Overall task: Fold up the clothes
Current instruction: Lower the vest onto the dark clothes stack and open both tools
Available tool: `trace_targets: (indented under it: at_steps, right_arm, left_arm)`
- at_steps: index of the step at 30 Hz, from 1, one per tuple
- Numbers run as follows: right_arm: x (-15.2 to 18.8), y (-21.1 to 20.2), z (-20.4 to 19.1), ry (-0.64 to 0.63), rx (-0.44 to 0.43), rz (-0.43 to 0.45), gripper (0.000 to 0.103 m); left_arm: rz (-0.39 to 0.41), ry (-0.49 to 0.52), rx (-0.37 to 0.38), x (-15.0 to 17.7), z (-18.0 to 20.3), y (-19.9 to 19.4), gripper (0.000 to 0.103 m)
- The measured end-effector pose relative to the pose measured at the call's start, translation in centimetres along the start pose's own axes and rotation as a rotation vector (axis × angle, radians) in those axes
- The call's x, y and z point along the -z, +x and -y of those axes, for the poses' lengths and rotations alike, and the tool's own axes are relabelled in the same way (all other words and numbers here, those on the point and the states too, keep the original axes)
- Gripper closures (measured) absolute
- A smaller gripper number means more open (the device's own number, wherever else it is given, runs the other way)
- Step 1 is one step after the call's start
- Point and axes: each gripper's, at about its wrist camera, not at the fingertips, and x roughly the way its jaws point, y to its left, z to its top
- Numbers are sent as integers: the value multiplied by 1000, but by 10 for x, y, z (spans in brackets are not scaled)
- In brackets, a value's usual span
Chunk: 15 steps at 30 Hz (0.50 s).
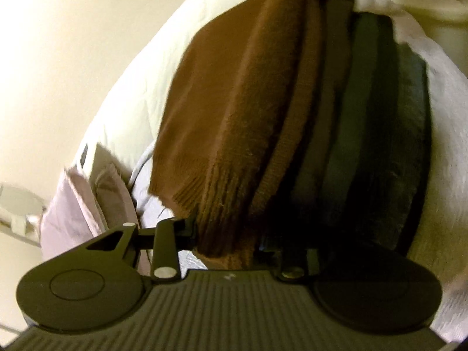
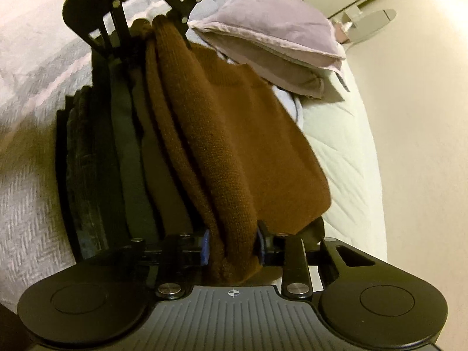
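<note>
White quilted bed [image 2: 336, 134] | brown sweater [image 2: 234, 134] hanging over dark folded stack [image 2: 96, 152] | both jaws clamped on sweater

Each wrist camera sits close behind its jaws, angled downward; both views share the brown sweater [image 1: 234, 111] between them.

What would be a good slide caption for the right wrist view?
Right gripper and left gripper hold a folded brown sweater between them beside a stack of dark clothes on a bed.
</note>
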Motion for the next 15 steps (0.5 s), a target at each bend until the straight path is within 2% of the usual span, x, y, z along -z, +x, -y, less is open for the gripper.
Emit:
trace_targets:
  at_steps: [2,4,6,13,15]
  right_arm:
    - [1,-2,-4,2,-6,-4,74]
    - [3,1,-9,-22,-15,-8,74]
    - [3,0,-9,-22,-12,-5,74]
    - [2,1,-5,-11,-11,-4,72]
    - [2,-2,-5,-3,-12,-10,70]
  left_arm:
    - [-3,-17,2,19,-2,-9,73]
    - [4,9,-6,17,1,-10,73]
    - [3,-7,-9,21,2,-16,70]
    - [-41,-128,10,29,-14,-34,69]
    - [-61,-197,16,31,-19,-42,69]
